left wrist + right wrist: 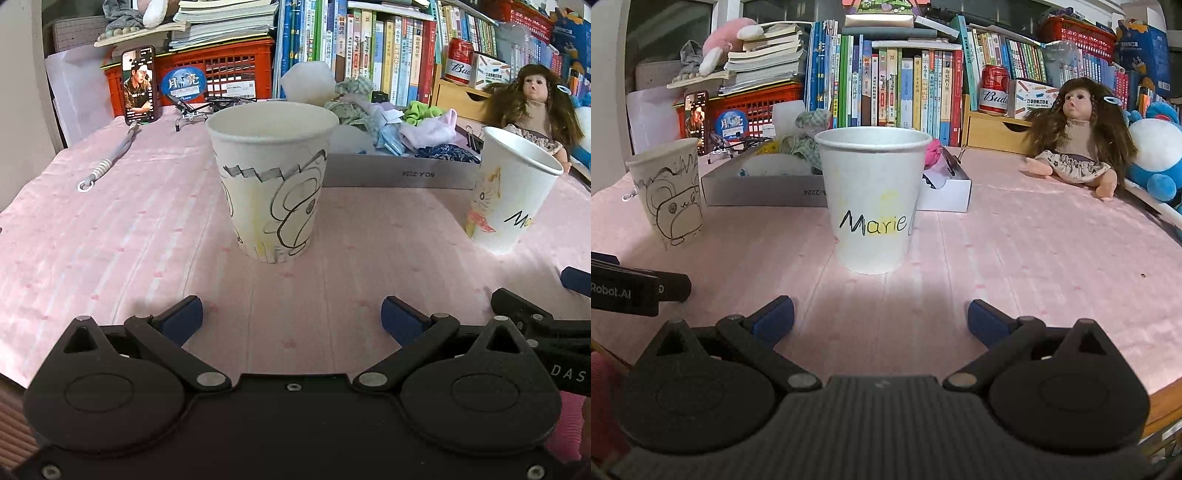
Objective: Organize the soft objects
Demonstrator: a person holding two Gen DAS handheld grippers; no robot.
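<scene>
Left wrist view: the left gripper [291,314] is shown spread wide and empty, facing a white paper cup with a line drawing [273,181] standing on the pink cloth-covered table [110,236]. Soft fabric pieces [417,131] are heaped in the shallow white cardboard box [399,173] behind it.

Right wrist view: the right gripper [881,315] is likewise spread wide and empty, before a white paper cup lettered "Marie" [873,199]; the box lies just behind.

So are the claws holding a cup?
No. The left claw and right claw are both open and empty, each facing a paper cup.
</scene>
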